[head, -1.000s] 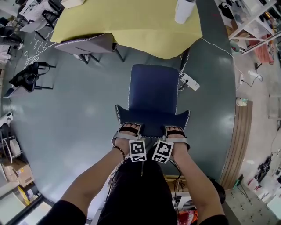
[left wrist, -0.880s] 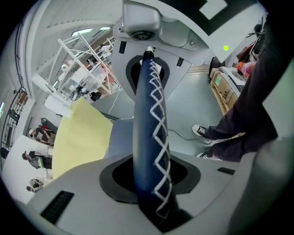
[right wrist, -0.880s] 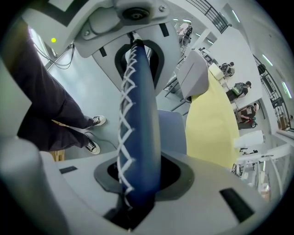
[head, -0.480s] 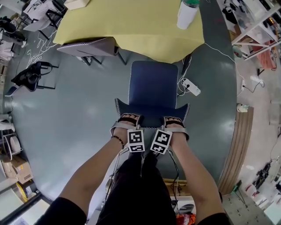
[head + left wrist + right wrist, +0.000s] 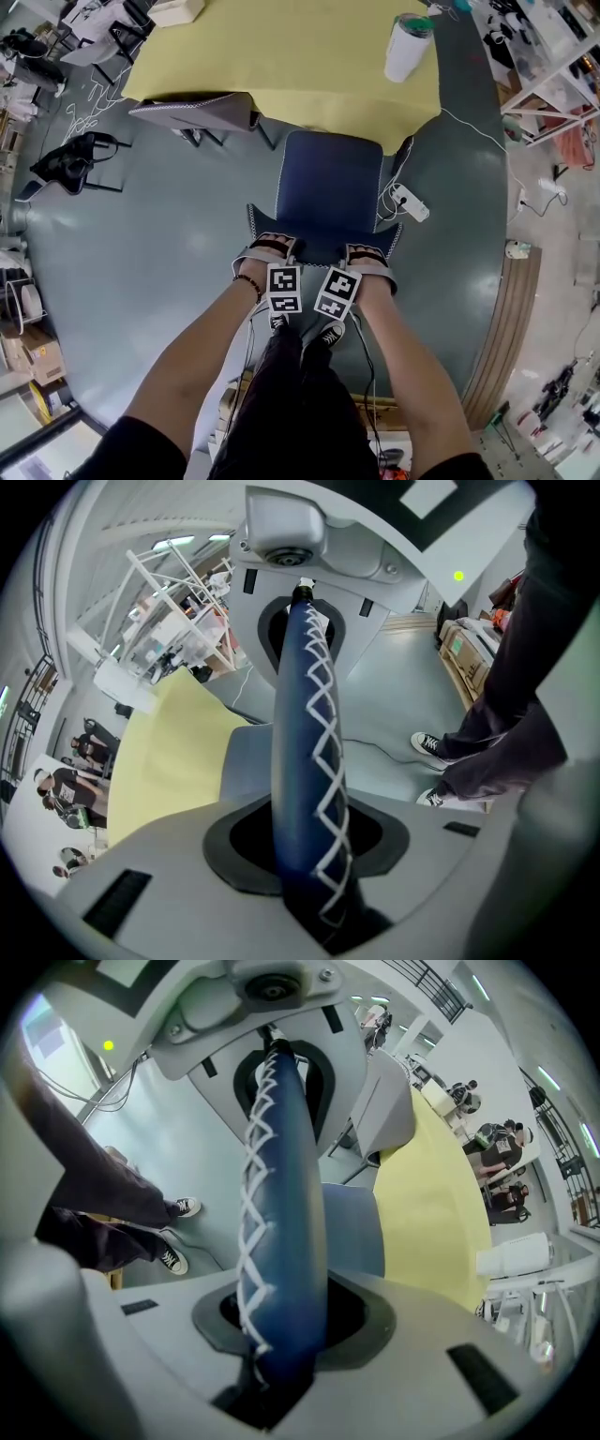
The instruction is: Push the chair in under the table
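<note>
A dark blue chair (image 5: 328, 192) with white stitching stands at the near edge of the table under a yellow cloth (image 5: 291, 61); the seat's far end meets the cloth's hanging edge. My left gripper (image 5: 270, 247) is shut on the top of the chair's backrest (image 5: 305, 761), left of its middle. My right gripper (image 5: 367, 255) is shut on the same backrest (image 5: 281, 1222), right of its middle. Both gripper views show the stitched blue edge clamped between the jaws. The person's shoes (image 5: 323, 330) stand just behind the chair.
A grey chair (image 5: 202, 111) is tucked at the table's left side. A white tumbler (image 5: 409, 47) stands on the table. A power strip (image 5: 410, 202) with a cable lies on the floor right of the chair. A black stool (image 5: 66, 159) is at the left.
The chair has slid forward toward the table with both grippers on its backrest. Its seat front now reaches the cloth's edge. The person has stepped forward behind it.
</note>
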`<move>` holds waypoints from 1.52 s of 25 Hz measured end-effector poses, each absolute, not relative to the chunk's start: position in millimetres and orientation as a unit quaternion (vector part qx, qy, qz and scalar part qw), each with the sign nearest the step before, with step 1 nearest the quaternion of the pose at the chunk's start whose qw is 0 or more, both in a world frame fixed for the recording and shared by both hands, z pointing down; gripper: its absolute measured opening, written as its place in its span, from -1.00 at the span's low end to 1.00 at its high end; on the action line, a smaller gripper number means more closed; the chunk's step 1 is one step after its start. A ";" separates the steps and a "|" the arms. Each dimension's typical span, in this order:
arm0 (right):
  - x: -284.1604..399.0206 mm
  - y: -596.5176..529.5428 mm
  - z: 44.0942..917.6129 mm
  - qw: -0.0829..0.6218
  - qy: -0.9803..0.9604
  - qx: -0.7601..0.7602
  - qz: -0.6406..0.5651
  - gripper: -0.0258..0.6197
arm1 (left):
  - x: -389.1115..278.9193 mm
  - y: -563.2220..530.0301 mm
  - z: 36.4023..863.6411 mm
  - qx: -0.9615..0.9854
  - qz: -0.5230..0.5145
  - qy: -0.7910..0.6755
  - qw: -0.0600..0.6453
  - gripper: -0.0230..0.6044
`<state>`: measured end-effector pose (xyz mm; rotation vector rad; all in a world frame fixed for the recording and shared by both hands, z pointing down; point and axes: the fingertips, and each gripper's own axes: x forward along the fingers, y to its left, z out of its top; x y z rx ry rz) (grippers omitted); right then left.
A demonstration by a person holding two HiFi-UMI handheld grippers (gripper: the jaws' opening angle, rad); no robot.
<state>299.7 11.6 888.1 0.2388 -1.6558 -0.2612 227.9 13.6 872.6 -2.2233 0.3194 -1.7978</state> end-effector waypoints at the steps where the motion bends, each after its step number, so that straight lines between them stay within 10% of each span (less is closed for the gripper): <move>1: 299.1 6.6 887.9 0.663 -0.732 0.106 -0.116 -0.55 | 227.3 8.6 872.3 -0.766 -0.619 0.110 0.133 -0.51; 38: 286.9 -168.9 882.8 0.661 -0.732 0.116 -0.120 -0.55 | 215.3 -166.0 868.0 -0.770 -0.614 0.101 0.142 -0.51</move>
